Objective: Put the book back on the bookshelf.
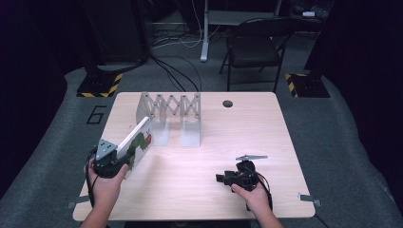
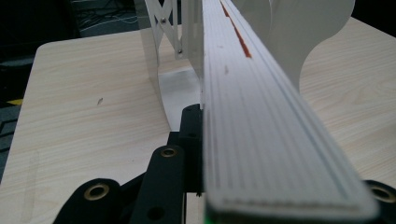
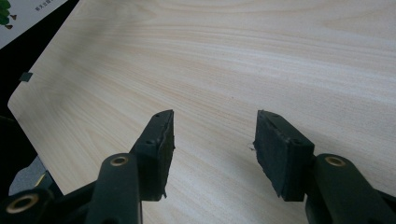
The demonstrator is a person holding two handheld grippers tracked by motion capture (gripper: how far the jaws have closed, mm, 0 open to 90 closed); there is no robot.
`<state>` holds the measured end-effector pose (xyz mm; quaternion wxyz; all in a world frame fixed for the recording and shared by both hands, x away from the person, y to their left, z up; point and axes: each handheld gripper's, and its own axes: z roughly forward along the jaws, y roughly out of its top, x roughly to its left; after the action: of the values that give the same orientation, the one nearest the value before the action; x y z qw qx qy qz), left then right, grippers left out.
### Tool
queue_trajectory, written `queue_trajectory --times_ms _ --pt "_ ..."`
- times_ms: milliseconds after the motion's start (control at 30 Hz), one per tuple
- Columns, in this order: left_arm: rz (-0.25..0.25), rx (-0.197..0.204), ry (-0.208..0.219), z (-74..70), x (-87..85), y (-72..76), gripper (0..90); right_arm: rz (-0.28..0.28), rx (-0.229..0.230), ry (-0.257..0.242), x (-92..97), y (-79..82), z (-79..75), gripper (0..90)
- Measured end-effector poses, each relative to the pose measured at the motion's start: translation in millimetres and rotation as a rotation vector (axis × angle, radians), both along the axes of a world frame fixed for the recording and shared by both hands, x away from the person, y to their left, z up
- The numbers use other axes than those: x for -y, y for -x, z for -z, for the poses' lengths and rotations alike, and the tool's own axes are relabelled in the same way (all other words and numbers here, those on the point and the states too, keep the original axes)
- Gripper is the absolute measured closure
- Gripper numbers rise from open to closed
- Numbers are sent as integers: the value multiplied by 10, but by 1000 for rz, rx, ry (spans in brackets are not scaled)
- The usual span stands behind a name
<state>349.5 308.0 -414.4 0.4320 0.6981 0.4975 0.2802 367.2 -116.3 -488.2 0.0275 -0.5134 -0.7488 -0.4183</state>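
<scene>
You had the left gripper (image 1: 110, 160) clamped on the lower end of the thin white picture book with the green caterpillar cover (image 1: 138, 141), held on edge and tilted near the left end of the white folding accordion-style book rack (image 1: 170, 114) on the pale wooden table (image 1: 209, 142). Your right gripper (image 3: 212, 140) rested over bare table, jaws apart and empty. To seat the book well, you needed to square its spine with a slot and lower it straight between the dividers

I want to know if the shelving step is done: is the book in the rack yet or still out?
Out: the left gripper holds the book tilted, before the rack.
</scene>
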Motion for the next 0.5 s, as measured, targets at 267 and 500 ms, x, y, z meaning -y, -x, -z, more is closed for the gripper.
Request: queue_trajectory --times_ms 267,500 --pt "-30 3 -5 -40 -2 -50 760 -1 0 0 3 0 1 472" --pt "-47 6 -21 -62 29 -112 760 -3 6 0 12 -4 0 472"
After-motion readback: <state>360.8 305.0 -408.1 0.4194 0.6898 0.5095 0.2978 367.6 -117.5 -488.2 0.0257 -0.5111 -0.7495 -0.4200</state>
